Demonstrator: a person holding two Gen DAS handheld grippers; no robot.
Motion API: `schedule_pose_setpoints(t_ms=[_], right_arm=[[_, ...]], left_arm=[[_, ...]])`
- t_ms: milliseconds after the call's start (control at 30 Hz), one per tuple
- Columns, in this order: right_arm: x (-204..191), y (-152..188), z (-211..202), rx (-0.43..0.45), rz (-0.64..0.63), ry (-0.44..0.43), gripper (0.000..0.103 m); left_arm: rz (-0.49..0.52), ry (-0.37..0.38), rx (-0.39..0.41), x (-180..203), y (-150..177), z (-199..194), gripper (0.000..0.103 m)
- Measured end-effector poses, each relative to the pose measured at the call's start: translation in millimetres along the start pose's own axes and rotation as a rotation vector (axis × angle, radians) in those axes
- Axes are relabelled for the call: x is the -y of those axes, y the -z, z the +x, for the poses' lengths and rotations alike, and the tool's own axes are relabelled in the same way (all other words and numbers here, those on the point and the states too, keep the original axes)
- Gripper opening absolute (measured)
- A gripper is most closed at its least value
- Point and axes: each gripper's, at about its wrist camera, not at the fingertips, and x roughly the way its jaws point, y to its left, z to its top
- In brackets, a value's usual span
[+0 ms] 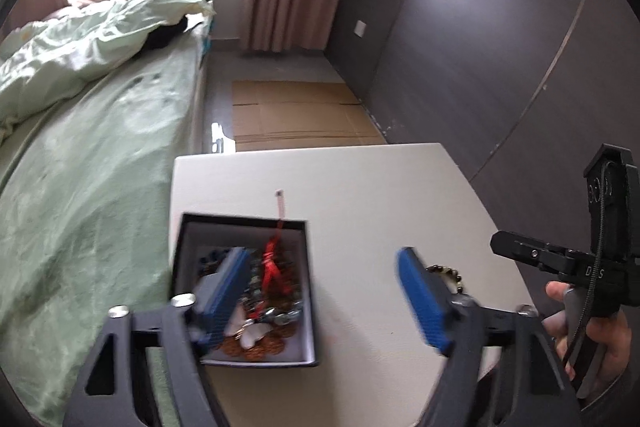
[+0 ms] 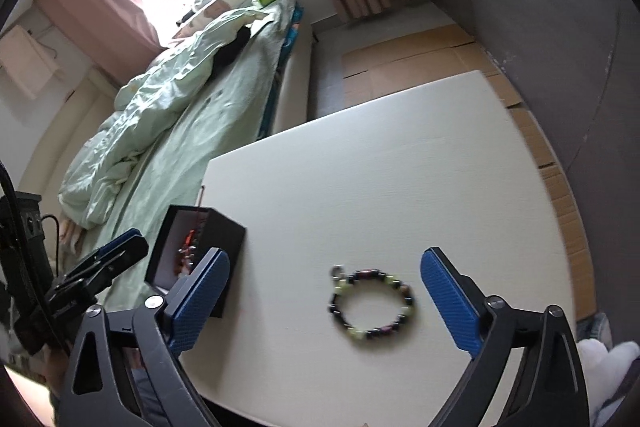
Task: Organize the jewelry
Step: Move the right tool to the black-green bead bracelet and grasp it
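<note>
Right gripper [image 2: 324,299] hangs with jaws spread wide, straddling the one loose bracelet [image 2: 370,301] flat on the white surface [image 2: 400,167]; a skewed close could flick the beads away or pinch just one. Left gripper [image 1: 322,299], jaws released too, hovers over the single box [image 1: 308,291] at near left, holding what looks like several tangled pieces.

- One black jewelry box [image 1: 244,291], open, several pieces heaped inside
- One beaded bracelet [image 2: 371,301] loose on one white worktop [image 2: 400,167]
- Two hand-held grippers
</note>
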Motion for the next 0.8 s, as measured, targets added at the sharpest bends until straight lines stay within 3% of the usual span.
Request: schedule_pose_setpoints(t_ms=[67, 267, 433, 567, 667, 800], right_arm=[[7, 0, -4, 0.001, 0.008, 0.008, 0.098], [29, -3, -18, 0.040, 0.025, 0.049, 0.098], [49, -2, -24, 0.047, 0.062, 0.034, 0.098], [56, 1, -25, 0.039, 0.068, 0.053, 0.095], [61, 4, -24, 0.015, 0.063, 0.059, 0.079], [67, 6, -19, -0.027, 0.067, 0.074, 0.076]], left_arm=[[0.020, 0.012, 0.009, 10, -4, 1, 0.097], [0.048, 0.053, -0.030, 31, -14, 14, 0.097], [0.090, 0.096, -0.095, 49, -18, 32, 0.096], [0.143, 0.087, -0.141, 65, -16, 50, 0.072], [0.151, 0.104, -0.209, 72, -11, 70, 0.061], [0.155, 0.096, -0.267, 79, -5, 90, 0.049]])
